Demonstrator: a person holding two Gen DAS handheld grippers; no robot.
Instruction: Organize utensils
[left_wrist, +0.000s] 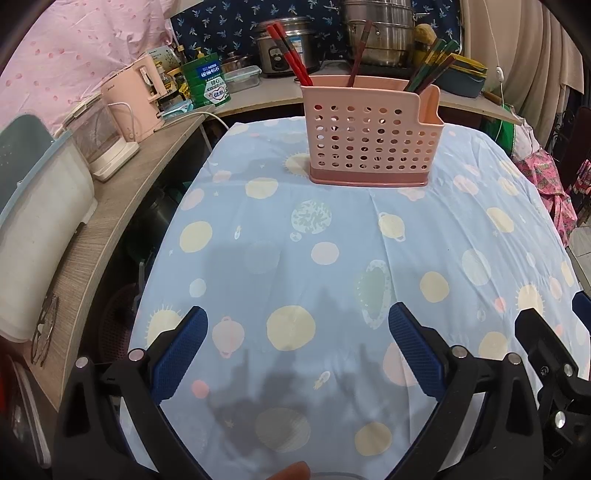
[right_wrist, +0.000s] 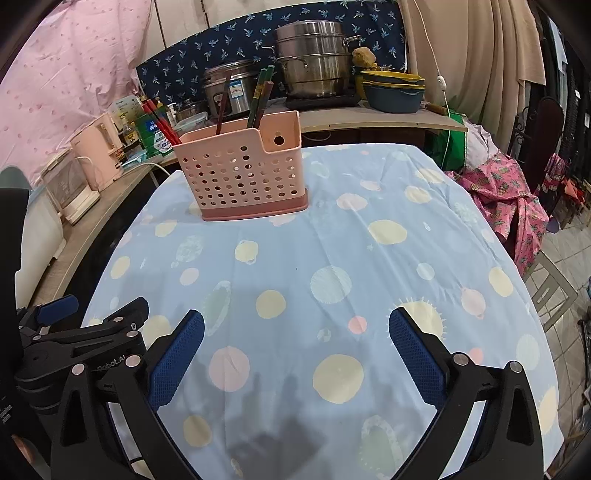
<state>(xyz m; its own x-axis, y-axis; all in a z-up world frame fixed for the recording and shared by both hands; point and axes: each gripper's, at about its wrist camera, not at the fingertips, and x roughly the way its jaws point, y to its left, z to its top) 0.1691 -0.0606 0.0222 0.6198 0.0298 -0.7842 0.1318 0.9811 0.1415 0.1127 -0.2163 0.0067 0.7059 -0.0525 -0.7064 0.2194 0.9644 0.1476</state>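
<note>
- Pink perforated plastic utensil holder (left_wrist: 369, 133) stands upright on a darker pink base in the upper centre of the left wrist view, on the far part of the table; in the right wrist view it sits upper left of centre.
- Red chopsticks (left_wrist: 288, 51) lean out of the holder's left end, a dark brown chopstick (left_wrist: 360, 51) rises from its middle, and green and brown chopsticks (left_wrist: 432, 64) fan out of its right end.
- Light blue tablecloth (left_wrist: 332, 236), printed with yellow, pink and pale green planets and suns, covers the table and fills most of both views.
- Left gripper (left_wrist: 297, 349) sits at the bottom of its view with its blue-padded fingers spread wide and nothing between them, only cloth.
- Right gripper (right_wrist: 295, 350) sits at the bottom of its view, likewise spread wide and holding nothing; the left gripper's black frame shows at that view's lower left edge.
- Both grippers are well apart from the holder.
- Wooden side counter along the left edge carries a pink electric kettle (left_wrist: 138, 99).
- Stacked steel steamer pots (right_wrist: 314, 62) and a steel rice cooker (right_wrist: 232, 88) stand on the back counter at the top.
</note>
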